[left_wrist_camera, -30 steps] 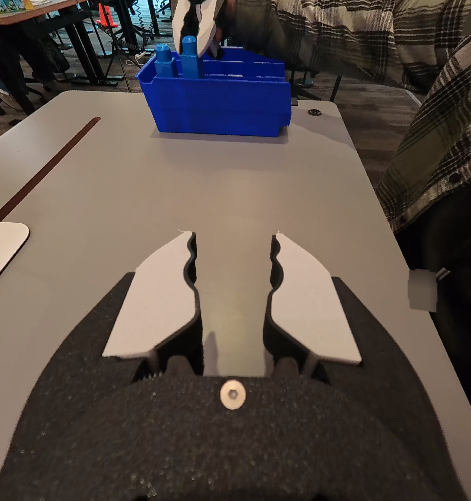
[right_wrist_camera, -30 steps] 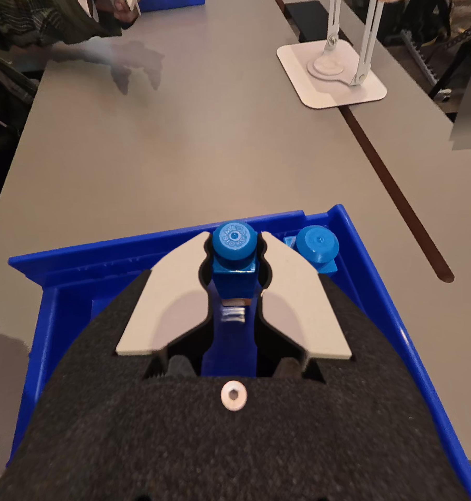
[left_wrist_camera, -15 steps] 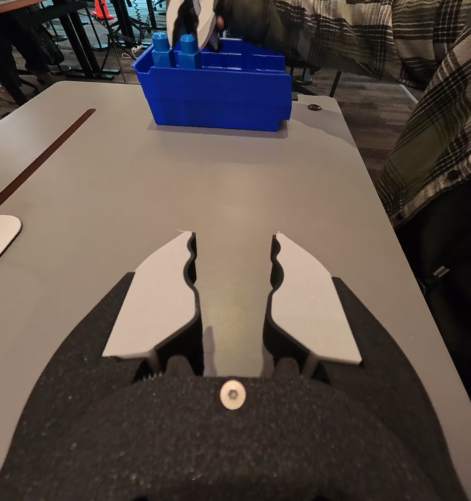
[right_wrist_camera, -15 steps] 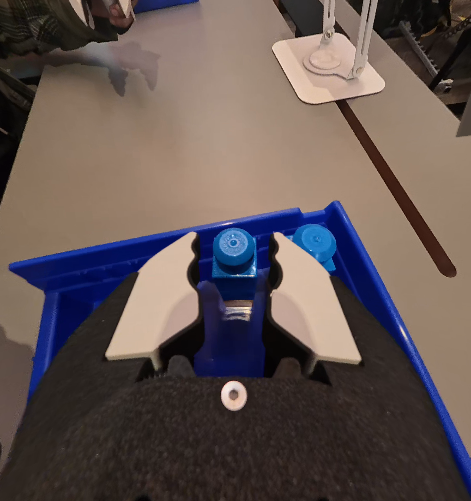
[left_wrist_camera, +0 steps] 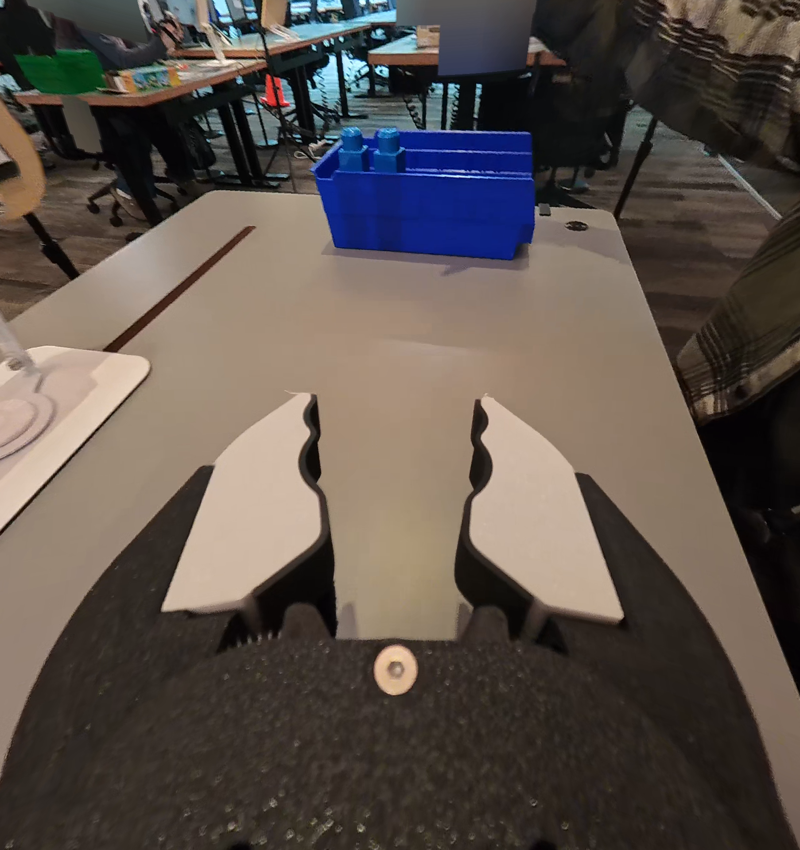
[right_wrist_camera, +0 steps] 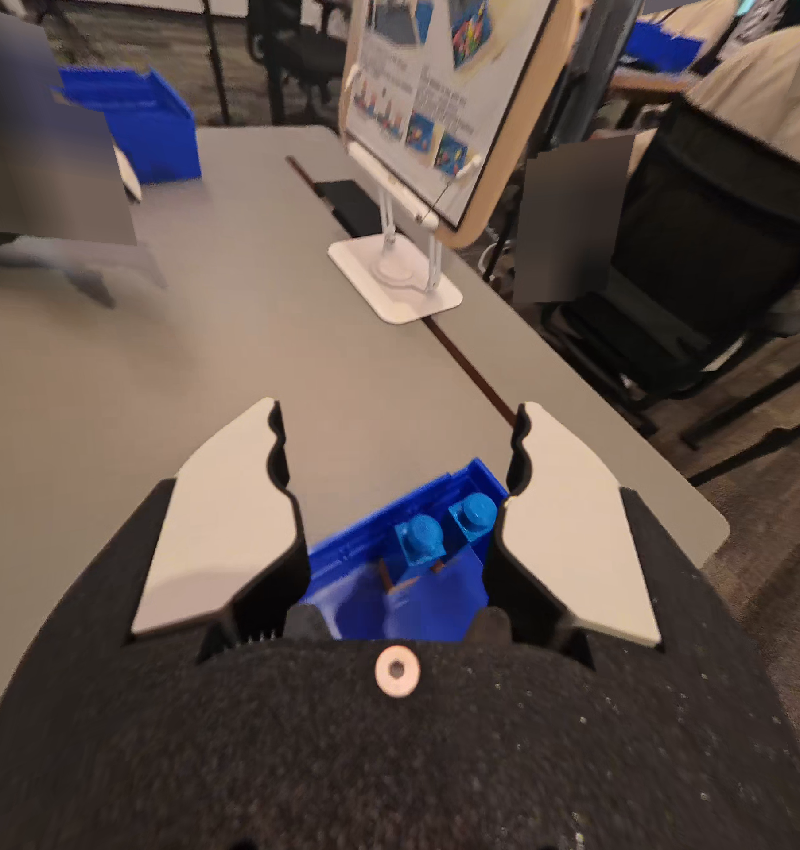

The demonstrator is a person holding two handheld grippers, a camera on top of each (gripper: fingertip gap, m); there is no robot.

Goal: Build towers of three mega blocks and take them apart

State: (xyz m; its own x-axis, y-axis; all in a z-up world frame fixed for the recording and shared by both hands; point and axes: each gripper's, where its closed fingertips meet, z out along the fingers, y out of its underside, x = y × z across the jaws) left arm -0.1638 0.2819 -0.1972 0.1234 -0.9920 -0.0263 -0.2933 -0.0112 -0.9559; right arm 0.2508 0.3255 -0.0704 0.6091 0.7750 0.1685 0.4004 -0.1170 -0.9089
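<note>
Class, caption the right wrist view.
Open right hand-held gripper above the blue bin holding two blue blocks.

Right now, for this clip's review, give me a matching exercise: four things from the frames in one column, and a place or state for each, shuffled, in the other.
Things:
1. left gripper
2. right gripper
3. blocks
4. stand

Places or states:
A. upright, side by side in a corner of the blue bin
B. open, above the bin
C. white base on the table, beside the dark slot
D. open over bare table, facing the bin across it

Pairs: 1-D, 2-B, 3-A, 4-C
</note>
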